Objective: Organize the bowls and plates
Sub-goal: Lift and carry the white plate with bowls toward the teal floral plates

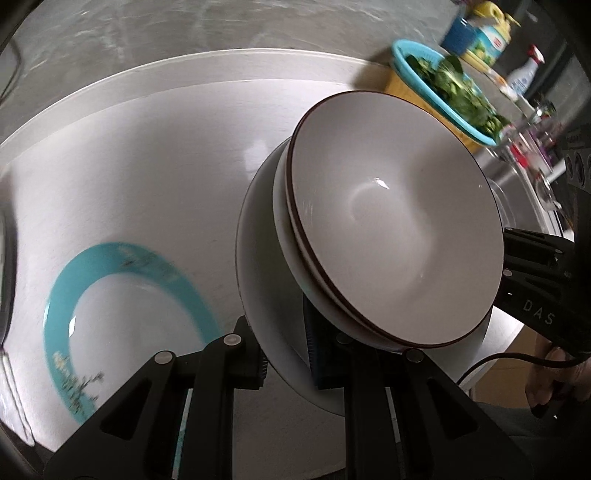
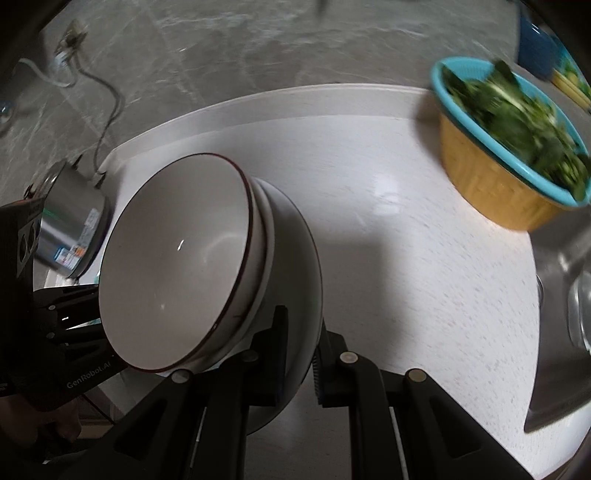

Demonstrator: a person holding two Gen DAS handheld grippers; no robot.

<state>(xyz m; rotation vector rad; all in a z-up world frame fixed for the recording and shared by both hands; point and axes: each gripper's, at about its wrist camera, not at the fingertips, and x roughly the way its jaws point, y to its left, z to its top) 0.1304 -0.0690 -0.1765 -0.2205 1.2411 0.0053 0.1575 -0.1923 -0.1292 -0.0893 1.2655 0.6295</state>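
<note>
A stack of bowls hangs above the white counter (image 1: 147, 155), held from both sides. A brown-rimmed bowl (image 1: 388, 221) sits on top, nested with others in a large white bowl (image 1: 266, 266). My left gripper (image 1: 288, 354) is shut on the white bowl's near rim. The right gripper (image 1: 535, 277) grips the far side. In the right wrist view, my right gripper (image 2: 299, 365) is shut on the white bowl's (image 2: 295, 266) rim, below the brown-rimmed bowl (image 2: 177, 258). The left gripper (image 2: 66, 325) shows beyond the stack. A teal-rimmed plate (image 1: 147, 258) lies on the counter, left of the stack.
A blue basket of greens (image 2: 517, 122) sits in a yellow tub (image 2: 491, 184) at the back right. Bottles (image 1: 491, 37) and a blue cup (image 1: 458, 33) stand behind it. A steel pot (image 2: 70, 229) stands at the left. A steel sink (image 2: 561, 295) lies at the right.
</note>
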